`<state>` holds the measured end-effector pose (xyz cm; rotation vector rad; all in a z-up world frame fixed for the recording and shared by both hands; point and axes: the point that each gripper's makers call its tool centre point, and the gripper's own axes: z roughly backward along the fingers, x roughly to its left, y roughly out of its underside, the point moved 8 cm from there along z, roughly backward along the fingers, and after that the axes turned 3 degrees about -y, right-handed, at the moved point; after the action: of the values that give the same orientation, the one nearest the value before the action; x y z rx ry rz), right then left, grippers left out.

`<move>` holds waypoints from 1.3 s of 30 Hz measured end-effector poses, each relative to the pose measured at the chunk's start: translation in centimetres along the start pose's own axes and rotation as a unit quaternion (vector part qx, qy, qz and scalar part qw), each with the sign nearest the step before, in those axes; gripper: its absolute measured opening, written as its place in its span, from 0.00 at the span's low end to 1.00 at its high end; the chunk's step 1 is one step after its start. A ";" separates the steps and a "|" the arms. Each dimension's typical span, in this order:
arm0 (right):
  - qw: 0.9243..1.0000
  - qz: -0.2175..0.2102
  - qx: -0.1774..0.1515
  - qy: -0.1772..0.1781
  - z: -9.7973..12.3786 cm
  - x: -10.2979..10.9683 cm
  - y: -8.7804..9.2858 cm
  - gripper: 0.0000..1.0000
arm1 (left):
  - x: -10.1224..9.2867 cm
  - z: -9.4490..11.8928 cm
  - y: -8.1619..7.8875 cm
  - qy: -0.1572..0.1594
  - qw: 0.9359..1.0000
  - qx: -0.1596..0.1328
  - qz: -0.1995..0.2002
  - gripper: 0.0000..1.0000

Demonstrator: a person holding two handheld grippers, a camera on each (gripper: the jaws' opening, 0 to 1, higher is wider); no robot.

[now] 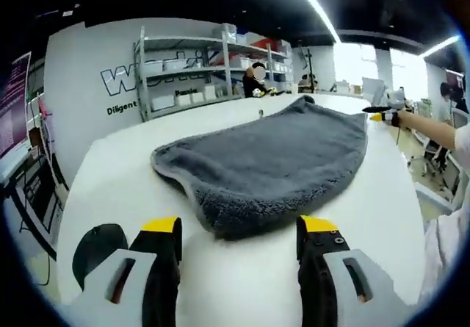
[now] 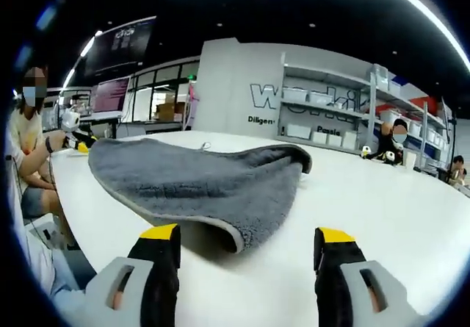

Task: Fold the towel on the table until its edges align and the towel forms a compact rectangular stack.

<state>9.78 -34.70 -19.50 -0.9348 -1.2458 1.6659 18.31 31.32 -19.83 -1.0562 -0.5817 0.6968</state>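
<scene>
Towel (image 1: 272,162) lengthwise away from jaws

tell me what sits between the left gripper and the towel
Nothing: in the left gripper view, bare white table separates the open left gripper from the near edge of the grey towel.

One grey towel (image 1: 272,162) is lying on one white table (image 1: 117,187). Two grippers are showing, the left (image 1: 239,228) and the right (image 2: 248,235). One shelf (image 1: 213,66) is standing behind the table.
</scene>
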 end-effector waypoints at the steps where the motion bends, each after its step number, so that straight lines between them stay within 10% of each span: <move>1: 1.000 0.001 0.001 0.000 0.0 0.0 0.0 0.72 | 0.0 -0.1 0.1 0.003 1.000 0.006 0.002 0.58; 19: 1.000 0.002 -0.023 -0.011 -0.5 1.2 -0.7 0.70 | 0.6 -0.7 0.2 0.036 0.999 0.028 -0.002 0.12; 28: 1.000 0.007 -0.022 -0.012 -0.3 1.2 -0.9 0.68 | 1.3 -0.2 -1.3 0.067 0.994 0.002 0.086 0.02; 35: 1.000 0.004 -0.026 -0.006 0.0 1.1 -1.0 0.68 | 1.1 0.8 -2.6 0.145 0.963 0.003 0.227 0.02; 39: 1.000 0.004 -0.028 -0.006 0.1 1.1 -1.0 0.67 | 1.1 1.4 -3.2 0.147 0.962 0.024 0.229 0.02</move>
<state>9.43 -33.59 -18.61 -0.9679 -1.3043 1.6521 18.77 31.94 -16.25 -1.2354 -0.0578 0.9286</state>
